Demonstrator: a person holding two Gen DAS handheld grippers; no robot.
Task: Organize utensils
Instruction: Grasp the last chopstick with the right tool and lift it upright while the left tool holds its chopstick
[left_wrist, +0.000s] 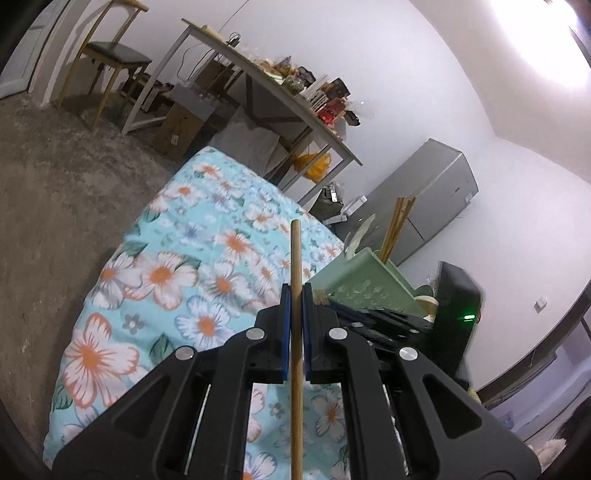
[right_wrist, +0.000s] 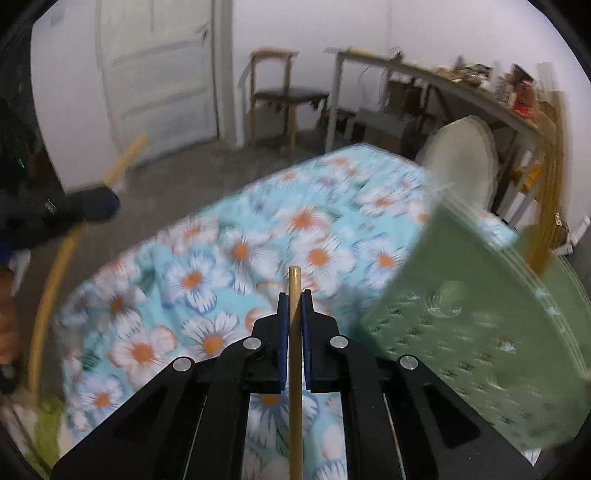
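Observation:
In the left wrist view my left gripper (left_wrist: 295, 291) is shut on a wooden chopstick (left_wrist: 295, 251) that runs straight up between the blue pads, over the floral cloth. To its right stands a green slotted utensil holder (left_wrist: 354, 284) with several chopsticks (left_wrist: 397, 221) upright in it. In the blurred right wrist view my right gripper (right_wrist: 294, 299) is shut on another wooden chopstick (right_wrist: 294, 280). The green holder (right_wrist: 461, 325) is close on its right and holds a pale flat utensil (right_wrist: 461, 158). The left gripper (right_wrist: 99, 201) shows at the left edge with its chopstick (right_wrist: 125, 158).
A blue floral cloth (left_wrist: 177, 229) covers the work surface; grey floor lies beyond its edge. A long cluttered table (left_wrist: 280, 96), a wooden chair (left_wrist: 110, 55) and a grey fridge (left_wrist: 424, 206) stand behind. A black box (left_wrist: 458, 291) with a green light sits beside the holder.

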